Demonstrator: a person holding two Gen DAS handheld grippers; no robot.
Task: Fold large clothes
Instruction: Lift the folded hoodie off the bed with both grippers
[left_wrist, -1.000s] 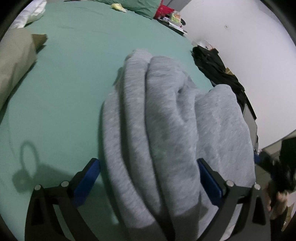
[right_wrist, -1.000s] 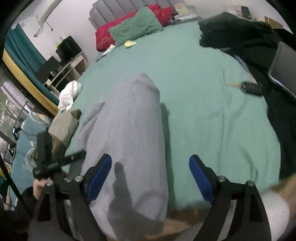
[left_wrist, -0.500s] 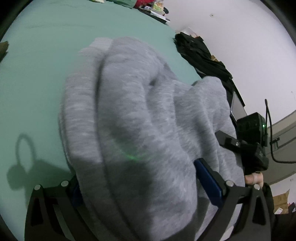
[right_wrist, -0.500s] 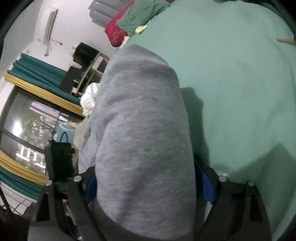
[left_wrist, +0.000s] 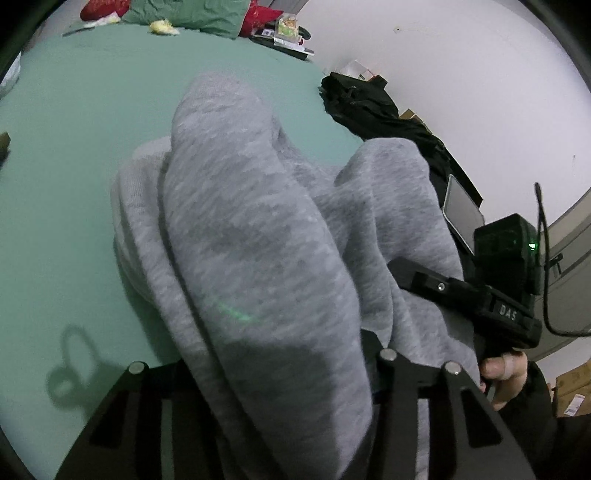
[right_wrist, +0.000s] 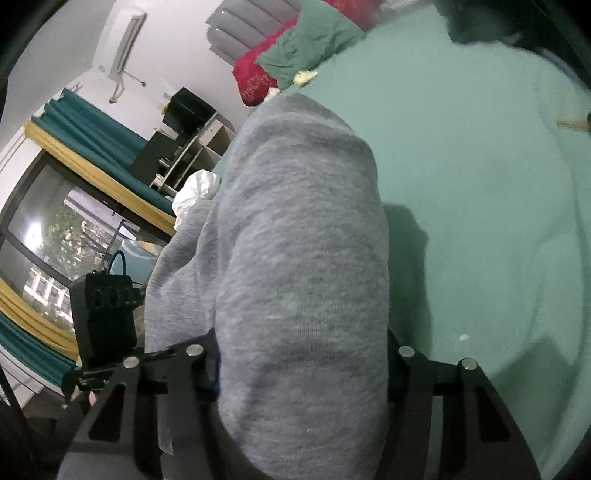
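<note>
A folded grey sweatshirt (left_wrist: 258, 229) is bundled thick and lifted above the green bed sheet (left_wrist: 66, 122). My left gripper (left_wrist: 273, 373) is shut on one end of it; the cloth hides its fingertips. My right gripper (right_wrist: 299, 362) is shut on the other end of the grey sweatshirt (right_wrist: 295, 240), fingertips also hidden by cloth. The right gripper's black body (left_wrist: 491, 295) shows in the left wrist view at the right, and the left gripper's body (right_wrist: 103, 314) shows in the right wrist view at the left.
Black clothes (left_wrist: 376, 107) and a tablet (left_wrist: 461, 214) lie at the bed's right edge. Green (right_wrist: 310, 40) and red (right_wrist: 255, 77) pillows sit at the headboard. A white garment (right_wrist: 195, 188), shelves and a window are off the bed's left side.
Both grippers closed on the sweatshirt and lifted it off the sheet. The bundle now hangs between them, and the views tilted up toward the room.
</note>
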